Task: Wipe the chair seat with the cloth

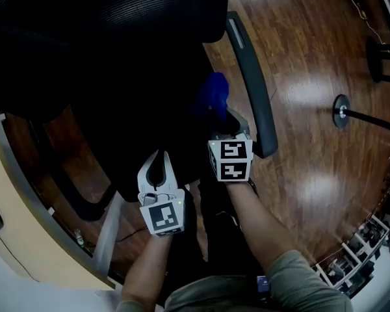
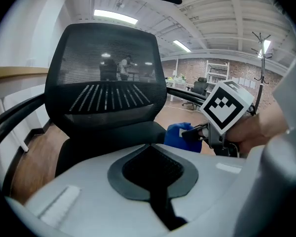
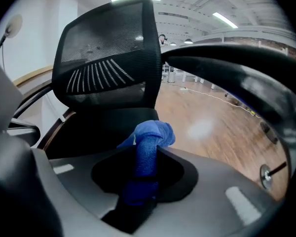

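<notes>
Two grippers face the chair seat (image 3: pixel 101 125). Our right gripper (image 1: pixel 226 123) clamps its fingers on the blue cloth (image 1: pixel 212 95), with the seat just below-left. Our left gripper (image 1: pixel 160 156) has its fingers closed on nothing.

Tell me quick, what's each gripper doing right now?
Left gripper: closed, nothing between its jaws.
Right gripper: closed on the blue cloth.

Office w/ mesh chair (image 2: pixel 106 90), wood floor (image 1: pixel 312 77)
</notes>
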The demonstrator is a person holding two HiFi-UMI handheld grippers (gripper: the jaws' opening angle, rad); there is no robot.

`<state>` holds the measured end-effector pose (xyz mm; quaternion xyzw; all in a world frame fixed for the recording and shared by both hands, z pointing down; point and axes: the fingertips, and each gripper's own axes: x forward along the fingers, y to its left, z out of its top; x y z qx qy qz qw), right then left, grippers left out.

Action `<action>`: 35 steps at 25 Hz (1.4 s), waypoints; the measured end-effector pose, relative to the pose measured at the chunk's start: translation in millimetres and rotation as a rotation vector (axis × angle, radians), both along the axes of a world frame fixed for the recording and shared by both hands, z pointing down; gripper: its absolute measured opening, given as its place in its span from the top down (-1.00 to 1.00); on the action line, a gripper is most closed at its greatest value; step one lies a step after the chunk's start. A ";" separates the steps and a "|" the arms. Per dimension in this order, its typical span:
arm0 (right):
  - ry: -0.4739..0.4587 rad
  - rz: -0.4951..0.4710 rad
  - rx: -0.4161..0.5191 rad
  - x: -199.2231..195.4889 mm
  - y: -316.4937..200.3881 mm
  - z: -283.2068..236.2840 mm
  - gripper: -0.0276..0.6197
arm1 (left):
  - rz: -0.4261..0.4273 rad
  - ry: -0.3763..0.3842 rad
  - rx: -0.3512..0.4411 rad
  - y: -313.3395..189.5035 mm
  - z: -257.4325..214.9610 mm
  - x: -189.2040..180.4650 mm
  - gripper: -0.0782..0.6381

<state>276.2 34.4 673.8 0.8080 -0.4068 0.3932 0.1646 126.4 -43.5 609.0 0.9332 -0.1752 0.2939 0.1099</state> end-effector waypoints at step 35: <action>0.060 -0.552 0.146 -197.6 -131.7 -40.1 0.58 | -0.329 -0.055 0.012 -63.1 0.5 -190.5 0.77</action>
